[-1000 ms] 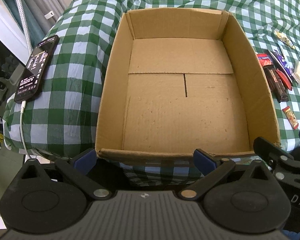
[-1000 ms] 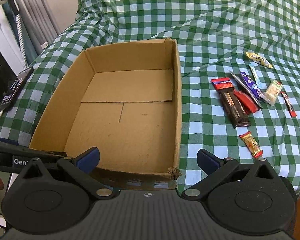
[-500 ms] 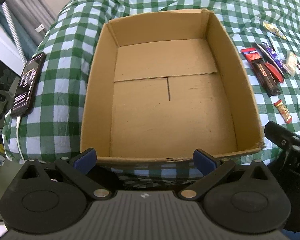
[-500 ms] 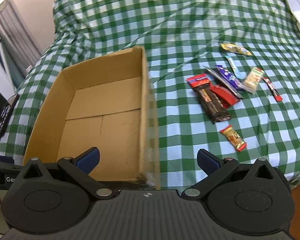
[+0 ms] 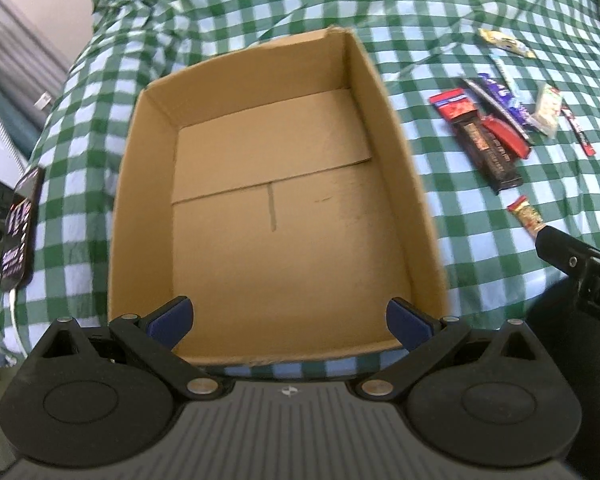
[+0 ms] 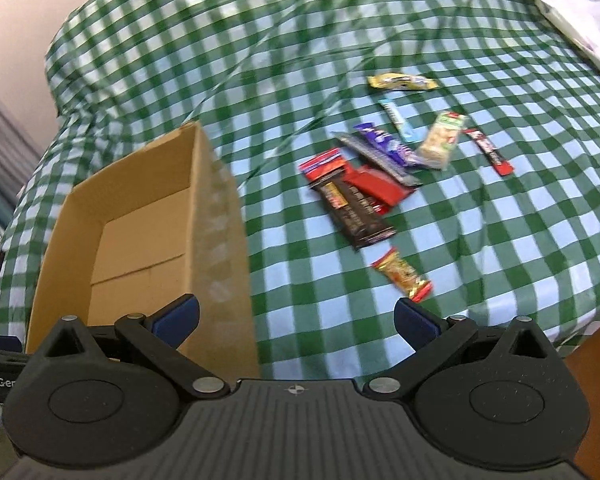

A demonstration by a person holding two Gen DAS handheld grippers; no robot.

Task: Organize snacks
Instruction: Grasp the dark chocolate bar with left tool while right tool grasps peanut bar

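Setting: home, likely bedroom or living room.
- Green-and-white checked cloth (image 5: 236,32), wrinkled, draped over soft rounded surface, bed or padded table.
- Phone (image 5: 20,216) on cable at left edge.
- Curtain (image 5: 8,52) folds far left, plain pale wall (image 6: 16,12) behind.
- Open cardboard box (image 5: 396,152) beside loose snack bars (image 6: 380,168) on cloth.

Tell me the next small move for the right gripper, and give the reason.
Probably ease the right gripper forward and down toward the small orange-and-red snack. The cardboard box holds nothing yet, both grippers are open and empty, and that wrapper lies alone on the checked cloth, nearest the right fingers, apart from the overlapping pile.
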